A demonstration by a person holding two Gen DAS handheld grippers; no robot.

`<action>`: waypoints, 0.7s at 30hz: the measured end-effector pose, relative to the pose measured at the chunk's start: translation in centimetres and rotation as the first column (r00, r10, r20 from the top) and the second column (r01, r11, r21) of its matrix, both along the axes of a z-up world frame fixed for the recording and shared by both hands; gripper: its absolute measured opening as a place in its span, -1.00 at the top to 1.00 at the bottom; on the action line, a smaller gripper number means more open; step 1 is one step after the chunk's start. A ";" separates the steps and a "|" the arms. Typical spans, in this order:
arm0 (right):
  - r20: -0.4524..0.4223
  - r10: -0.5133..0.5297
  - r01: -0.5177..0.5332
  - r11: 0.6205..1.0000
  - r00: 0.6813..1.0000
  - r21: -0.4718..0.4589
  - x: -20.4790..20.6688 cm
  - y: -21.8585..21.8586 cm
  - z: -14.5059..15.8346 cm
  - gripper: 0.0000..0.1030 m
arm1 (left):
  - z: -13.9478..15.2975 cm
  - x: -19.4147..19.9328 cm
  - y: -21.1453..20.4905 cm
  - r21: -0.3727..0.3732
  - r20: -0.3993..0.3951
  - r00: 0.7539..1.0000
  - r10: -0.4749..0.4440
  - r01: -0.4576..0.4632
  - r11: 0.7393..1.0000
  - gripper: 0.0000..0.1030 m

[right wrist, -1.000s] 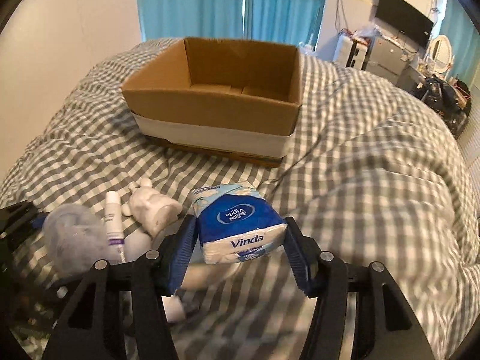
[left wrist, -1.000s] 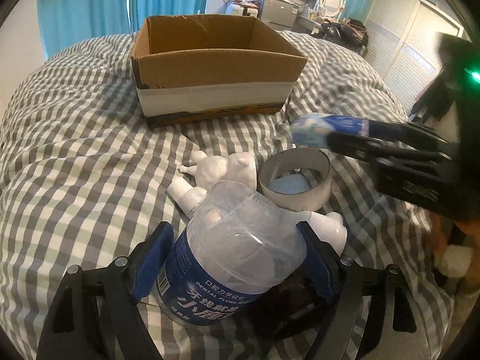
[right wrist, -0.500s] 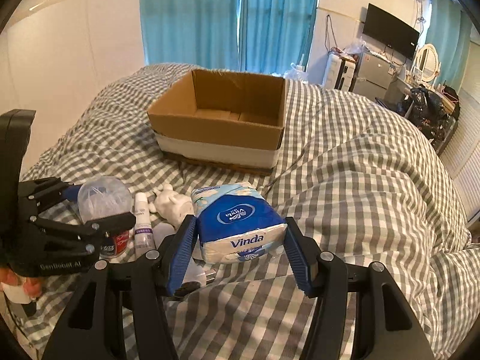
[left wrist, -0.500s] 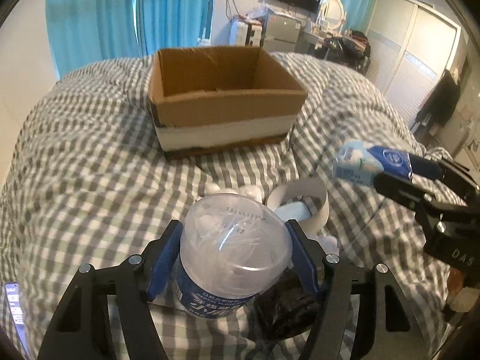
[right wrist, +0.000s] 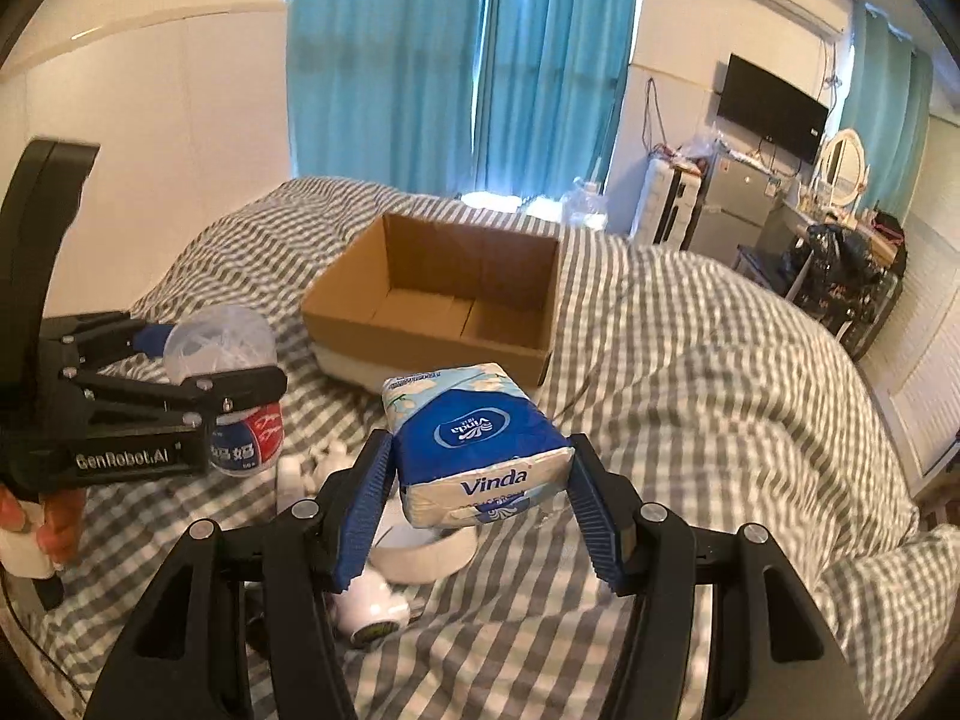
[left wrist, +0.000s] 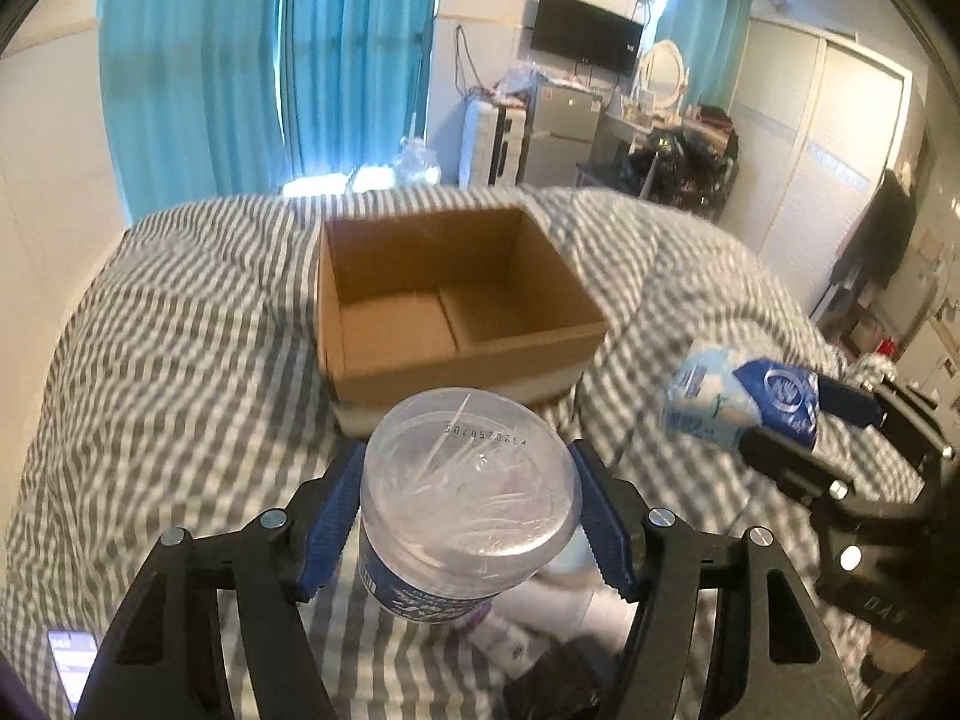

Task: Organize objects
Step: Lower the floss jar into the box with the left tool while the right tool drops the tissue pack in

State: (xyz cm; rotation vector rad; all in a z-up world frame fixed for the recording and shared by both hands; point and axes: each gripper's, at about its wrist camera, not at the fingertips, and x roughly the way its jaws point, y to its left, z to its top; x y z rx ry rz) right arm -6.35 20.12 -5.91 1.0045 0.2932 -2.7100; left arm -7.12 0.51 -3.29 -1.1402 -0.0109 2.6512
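My left gripper (left wrist: 471,510) is shut on a clear-lidded dental floss jar (left wrist: 468,492) with a blue label, held above the bed. The jar also shows in the right wrist view (right wrist: 231,372). My right gripper (right wrist: 480,480) is shut on a blue Vinda tissue pack (right wrist: 480,450), also raised; the pack shows in the left wrist view (left wrist: 744,402). An open, empty cardboard box (left wrist: 450,300) sits on the checked bed ahead of both grippers, also in the right wrist view (right wrist: 444,306).
On the bed below the grippers lie a white tape ring (right wrist: 426,552), a white figurine (right wrist: 324,456), small white bottles (right wrist: 372,606) and a dark object (left wrist: 564,678). A phone (left wrist: 75,660) lies at the lower left. Furniture stands beyond the bed.
Both grippers have risen with their loads and now look down into the box. The items left on the bed dropped low in view.
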 end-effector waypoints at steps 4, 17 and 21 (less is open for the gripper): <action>-0.030 0.006 -0.006 1.000 1.000 0.007 -1.7 -0.3 1.8 -0.11 | 2.6 -2.4 -0.3 0.019 -0.036 0.999 0.008 -0.008 1.000 -0.34; -0.089 0.026 -0.024 0.999 0.996 0.028 -13.1 -3.3 5.0 -0.11 | 5.9 -14.3 -1.1 0.012 -0.092 0.994 0.051 -0.050 0.999 -0.34; -0.060 0.015 -0.014 1.000 0.998 0.018 -17.3 -3.6 3.9 -0.11 | 4.1 -17.8 -0.4 -0.027 -0.070 0.997 0.043 -0.045 0.999 -0.34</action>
